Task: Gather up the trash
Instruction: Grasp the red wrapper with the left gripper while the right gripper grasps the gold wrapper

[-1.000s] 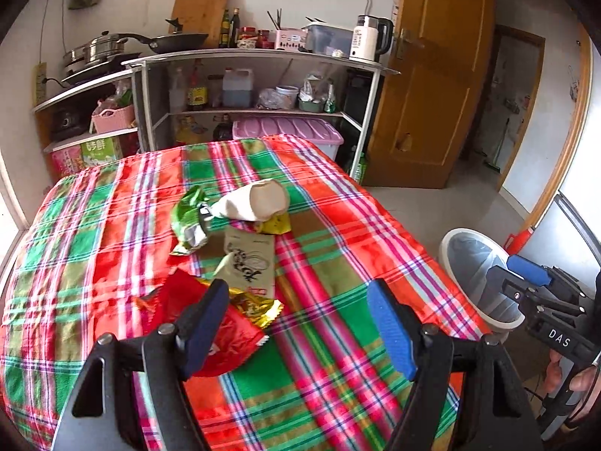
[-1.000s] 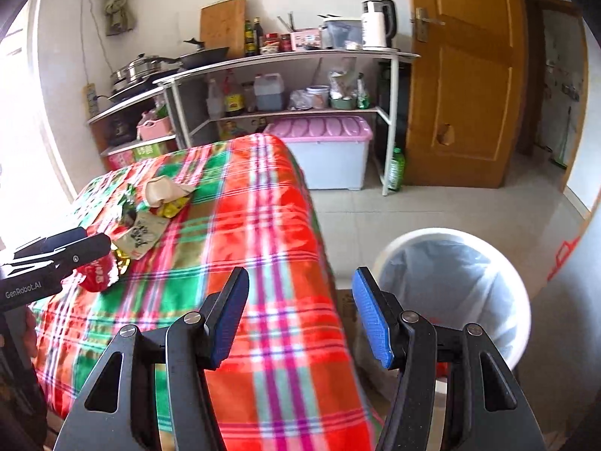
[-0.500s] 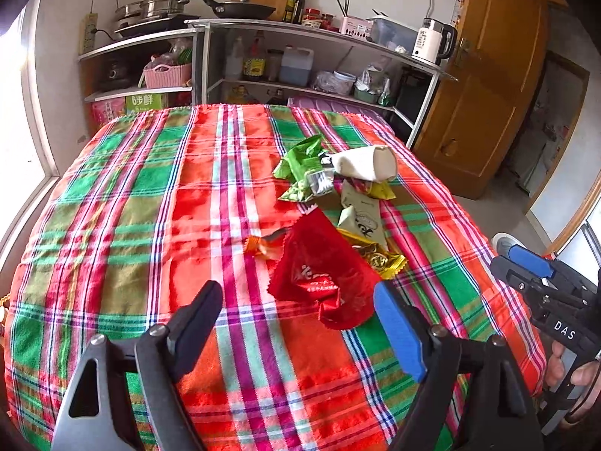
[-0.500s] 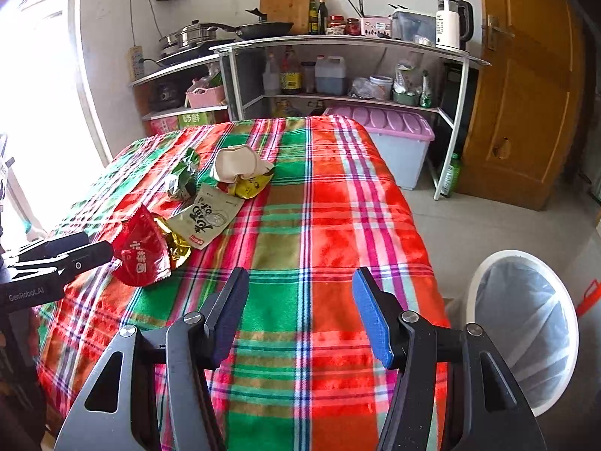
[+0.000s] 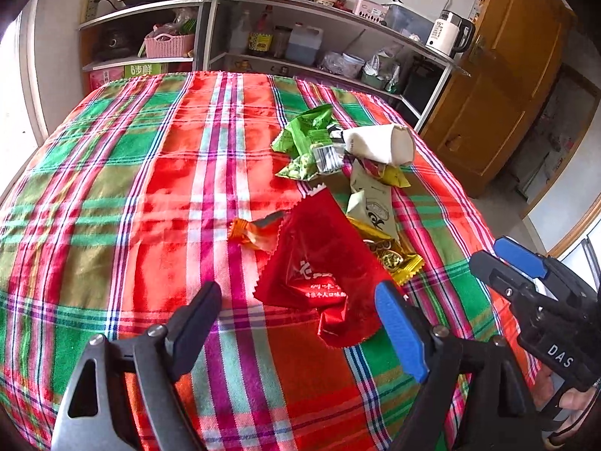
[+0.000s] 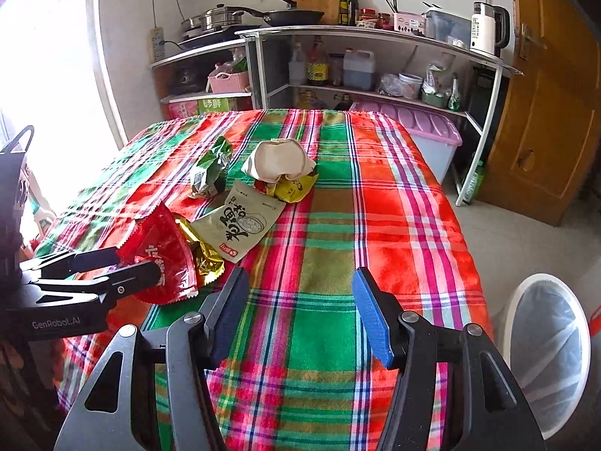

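Snack trash lies on the plaid tablecloth (image 5: 150, 188): a red wrapper (image 5: 319, 263) (image 6: 165, 251), a small orange wrapper (image 5: 251, 233), a gold wrapper (image 5: 390, 255), a beige packet (image 5: 372, 203) (image 6: 240, 225), a green wrapper (image 5: 308, 135) (image 6: 212, 165) and a crushed white paper cup (image 5: 379, 143) (image 6: 280, 159). My left gripper (image 5: 298, 319) (image 6: 124, 267) hangs open over the red wrapper, whose near corner lies between the fingers without being pressed. My right gripper (image 6: 300, 300) (image 5: 518, 263) is open and empty above the table's near right part.
A white bin with a clear liner (image 6: 544, 345) stands on the floor to the right of the table. Metal shelves (image 6: 375, 34) with pans, bottles and a kettle (image 6: 488, 26) line the far wall. A wooden door (image 6: 544, 112) is at right.
The left gripper dropped closer to the red wrapper and its jaws widened a little. The right gripper swung from the bin side towards the table, so the bin slid to the frame's right edge.
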Tool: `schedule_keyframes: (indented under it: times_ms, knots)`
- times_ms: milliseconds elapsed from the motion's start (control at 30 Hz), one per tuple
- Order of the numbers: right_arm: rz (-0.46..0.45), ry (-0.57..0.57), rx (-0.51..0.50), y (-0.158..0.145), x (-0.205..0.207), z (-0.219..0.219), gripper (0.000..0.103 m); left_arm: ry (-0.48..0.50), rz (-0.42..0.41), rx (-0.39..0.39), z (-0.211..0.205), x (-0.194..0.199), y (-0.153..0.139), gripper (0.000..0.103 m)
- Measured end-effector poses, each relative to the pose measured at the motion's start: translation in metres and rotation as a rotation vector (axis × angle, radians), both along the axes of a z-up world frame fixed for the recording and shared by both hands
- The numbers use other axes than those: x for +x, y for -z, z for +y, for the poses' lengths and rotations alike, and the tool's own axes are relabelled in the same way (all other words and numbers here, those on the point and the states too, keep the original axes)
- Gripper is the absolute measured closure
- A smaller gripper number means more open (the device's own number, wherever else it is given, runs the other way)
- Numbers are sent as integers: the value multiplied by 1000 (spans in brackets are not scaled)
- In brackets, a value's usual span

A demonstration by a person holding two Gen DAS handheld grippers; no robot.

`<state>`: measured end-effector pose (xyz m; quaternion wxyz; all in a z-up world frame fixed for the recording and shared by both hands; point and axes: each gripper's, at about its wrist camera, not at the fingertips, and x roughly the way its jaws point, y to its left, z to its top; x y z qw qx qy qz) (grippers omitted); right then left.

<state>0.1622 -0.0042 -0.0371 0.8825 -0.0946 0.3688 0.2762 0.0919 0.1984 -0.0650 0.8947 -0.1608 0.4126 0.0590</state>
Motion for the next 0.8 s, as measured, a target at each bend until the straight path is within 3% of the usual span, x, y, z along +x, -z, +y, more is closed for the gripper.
schedule_keyframes:
  times_ms: [167, 333, 500, 800]
  knots:
    - [5, -10, -6, 3, 2, 7, 45, -19, -3, 9, 0, 3, 2, 19]
    - [12, -23, -12, 6, 3, 13, 45, -28, 6, 41, 5, 0, 1, 40]
    - [19, -37, -13, 9, 2, 21, 45, -5, -6, 11, 9, -4, -1, 59]
    - [14, -74, -18, 8, -2, 35, 45, 9, -6, 23, 15, -12, -5, 69]
